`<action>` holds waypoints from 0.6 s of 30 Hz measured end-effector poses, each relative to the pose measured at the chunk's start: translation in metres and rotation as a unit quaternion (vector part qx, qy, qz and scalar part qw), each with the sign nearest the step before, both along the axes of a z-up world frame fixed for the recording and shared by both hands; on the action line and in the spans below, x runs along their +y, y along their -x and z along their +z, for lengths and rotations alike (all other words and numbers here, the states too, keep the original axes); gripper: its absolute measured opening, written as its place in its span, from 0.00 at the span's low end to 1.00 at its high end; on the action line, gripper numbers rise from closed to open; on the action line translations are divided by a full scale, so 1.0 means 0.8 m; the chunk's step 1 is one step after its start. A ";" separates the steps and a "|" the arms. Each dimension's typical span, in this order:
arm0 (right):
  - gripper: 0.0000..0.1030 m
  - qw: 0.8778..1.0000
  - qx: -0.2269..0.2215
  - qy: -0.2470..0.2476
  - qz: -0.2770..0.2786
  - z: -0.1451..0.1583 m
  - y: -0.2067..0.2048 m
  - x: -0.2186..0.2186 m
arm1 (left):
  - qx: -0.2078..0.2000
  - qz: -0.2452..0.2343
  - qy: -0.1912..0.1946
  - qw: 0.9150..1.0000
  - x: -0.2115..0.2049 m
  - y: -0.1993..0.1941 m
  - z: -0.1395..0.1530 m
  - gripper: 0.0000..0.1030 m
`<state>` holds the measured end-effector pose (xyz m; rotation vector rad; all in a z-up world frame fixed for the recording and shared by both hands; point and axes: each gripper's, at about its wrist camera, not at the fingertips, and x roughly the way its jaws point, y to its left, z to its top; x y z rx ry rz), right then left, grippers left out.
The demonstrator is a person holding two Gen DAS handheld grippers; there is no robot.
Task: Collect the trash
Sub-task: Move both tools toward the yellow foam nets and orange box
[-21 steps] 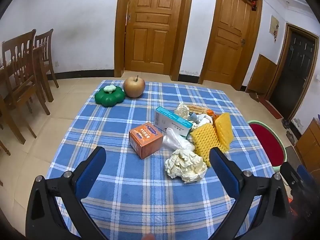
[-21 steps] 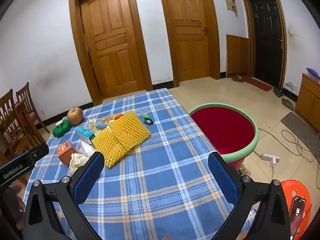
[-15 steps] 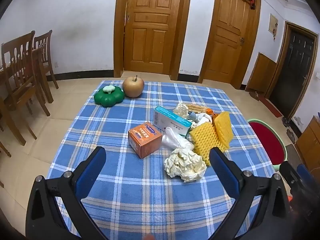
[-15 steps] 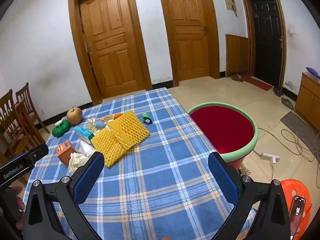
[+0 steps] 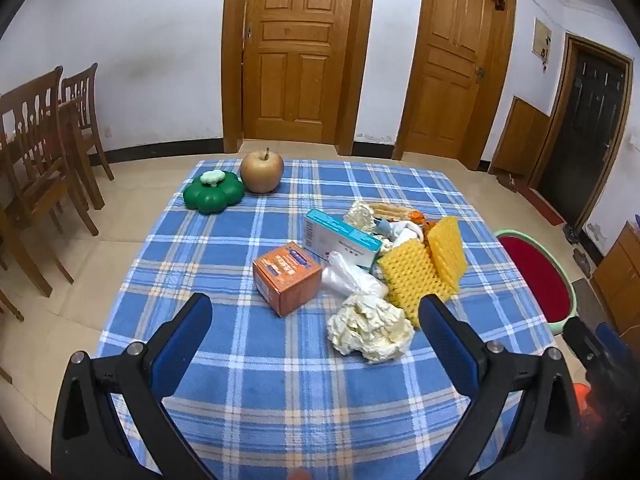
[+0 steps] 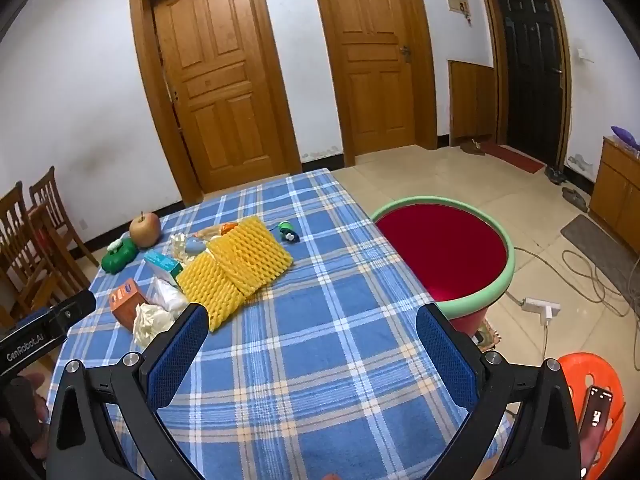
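Observation:
Trash lies heaped on the blue plaid tablecloth [image 5: 280, 376]: an orange box [image 5: 286, 276], a teal and white carton [image 5: 340, 238], a clear plastic bag [image 5: 352, 280], a crumpled cream paper wad [image 5: 370, 328] and two yellow foam nets [image 5: 424, 272]. My left gripper [image 5: 316, 324] hovers open just in front of the box and the wad, nothing between its fingers. My right gripper [image 6: 312, 332] hangs open over bare cloth, right of the yellow foam nets [image 6: 236, 264]. A red basin with a green rim [image 6: 444, 252] stands beside the table's right edge.
An apple [image 5: 262, 172] and a green pumpkin-shaped pot [image 5: 213, 192] sit at the far left corner. A small green toy [image 6: 288, 232] lies past the nets. Wooden chairs [image 5: 36, 152] stand left. An orange stool [image 6: 592, 400], a power strip and cables lie on the floor right.
Both views have shifted only slightly; the left gripper has eased a little nearer the heap. Both grippers stay open and nothing on the table has moved.

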<state>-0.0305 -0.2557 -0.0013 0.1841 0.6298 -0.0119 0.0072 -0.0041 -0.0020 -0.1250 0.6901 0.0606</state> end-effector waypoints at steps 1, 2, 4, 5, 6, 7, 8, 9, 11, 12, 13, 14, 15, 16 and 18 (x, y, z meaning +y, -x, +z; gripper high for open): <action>1.00 1.000 0.001 0.001 0.000 0.000 -0.001 0.000 | 0.002 0.000 -0.003 1.000 0.001 -0.003 -0.001 0.98; 1.00 1.000 0.002 0.001 0.002 -0.001 -0.002 0.001 | 0.004 0.001 -0.006 1.000 0.003 -0.006 -0.002 0.98; 1.00 1.000 0.004 -0.001 0.004 -0.001 -0.004 0.001 | 0.007 0.002 -0.011 1.000 0.009 -0.012 -0.004 0.98; 1.00 1.000 0.006 0.000 0.005 -0.001 -0.006 0.001 | 0.008 0.003 -0.011 1.000 0.012 -0.015 -0.004 0.98; 1.00 1.000 0.007 -0.001 0.005 -0.003 -0.008 0.001 | 0.010 0.005 -0.011 1.000 0.015 -0.018 -0.004 0.98; 1.00 1.000 0.009 -0.001 0.006 -0.003 -0.011 0.002 | 0.011 0.005 -0.010 1.000 0.019 -0.022 -0.006 0.98; 1.00 1.000 0.011 -0.002 0.007 -0.004 -0.014 0.002 | 0.012 0.005 -0.010 1.000 0.022 -0.024 -0.007 0.98; 1.00 1.000 0.013 -0.003 0.008 -0.005 -0.017 0.003 | 0.014 0.005 -0.011 1.000 0.024 -0.028 -0.009 0.98; 1.00 1.000 0.016 -0.003 0.011 -0.005 -0.022 0.006 | 0.020 0.008 -0.015 1.000 0.029 -0.036 -0.013 0.98; 1.00 1.000 0.017 -0.002 0.012 -0.006 -0.025 0.007 | 0.023 0.009 -0.016 1.000 0.032 -0.040 -0.015 0.98; 1.00 1.000 0.019 -0.001 0.013 -0.006 -0.028 0.009 | 0.025 0.009 -0.017 0.999 0.034 -0.044 -0.018 0.98; 1.00 1.000 0.021 0.000 0.015 -0.007 -0.031 0.011 | 0.028 0.009 -0.019 0.999 0.036 -0.047 -0.020 0.98; 1.00 1.000 0.022 0.000 0.016 -0.008 -0.034 0.012 | 0.031 0.008 -0.020 0.999 0.038 -0.051 -0.023 0.98; 1.00 1.000 0.024 0.000 0.018 -0.009 -0.037 0.014 | 0.037 0.007 -0.020 0.999 0.041 -0.056 -0.028 0.98; 1.00 0.999 0.029 -0.001 0.022 -0.011 -0.044 0.017 | 0.045 0.005 -0.021 0.999 0.043 -0.063 -0.035 0.98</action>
